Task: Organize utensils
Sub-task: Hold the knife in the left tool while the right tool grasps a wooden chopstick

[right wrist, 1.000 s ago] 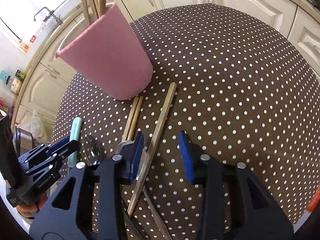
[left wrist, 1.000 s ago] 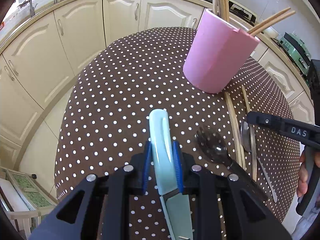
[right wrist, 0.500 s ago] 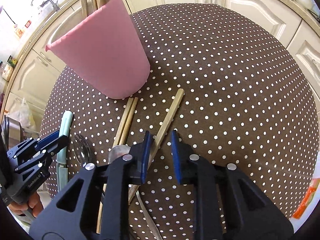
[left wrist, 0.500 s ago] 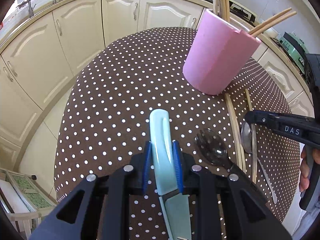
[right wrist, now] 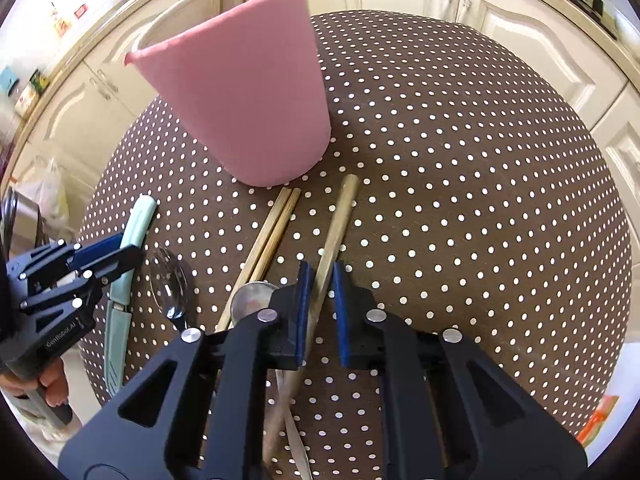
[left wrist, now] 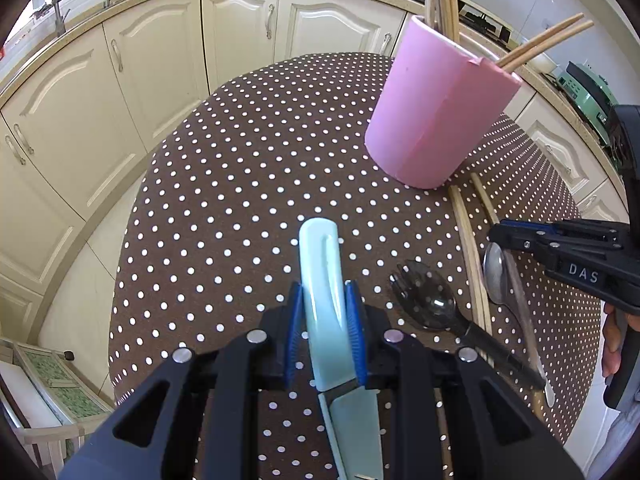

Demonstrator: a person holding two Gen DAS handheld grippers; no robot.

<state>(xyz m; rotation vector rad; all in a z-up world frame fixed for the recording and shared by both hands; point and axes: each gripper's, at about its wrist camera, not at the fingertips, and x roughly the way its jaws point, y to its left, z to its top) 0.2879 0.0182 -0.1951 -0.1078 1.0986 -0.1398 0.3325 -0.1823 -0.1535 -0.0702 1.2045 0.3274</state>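
Note:
My left gripper [left wrist: 325,312] is shut on the handle of a pale green knife [left wrist: 322,264], which also shows in the right wrist view [right wrist: 134,232]. My right gripper [right wrist: 320,284] is shut on a thick wooden stick [right wrist: 338,224] lying on the dotted tablecloth; in the left wrist view the gripper [left wrist: 496,234] sits at the right. A pink holder [left wrist: 436,116] with several wooden sticks stands behind; it also shows in the right wrist view [right wrist: 244,96]. A pair of wooden chopsticks [right wrist: 268,240], a clear dark plastic spork [left wrist: 428,300] and a metal spoon [left wrist: 496,276] lie between the grippers.
The round table with brown polka-dot cloth [left wrist: 240,184] stands among cream kitchen cabinets [left wrist: 132,64]. A green appliance [left wrist: 588,88] sits on the counter at the right. A small rack [left wrist: 52,384] stands on the floor at lower left.
My right gripper moved forward over the thick wooden stick and closed on it. My left gripper stayed shut on the knife, hardly moving.

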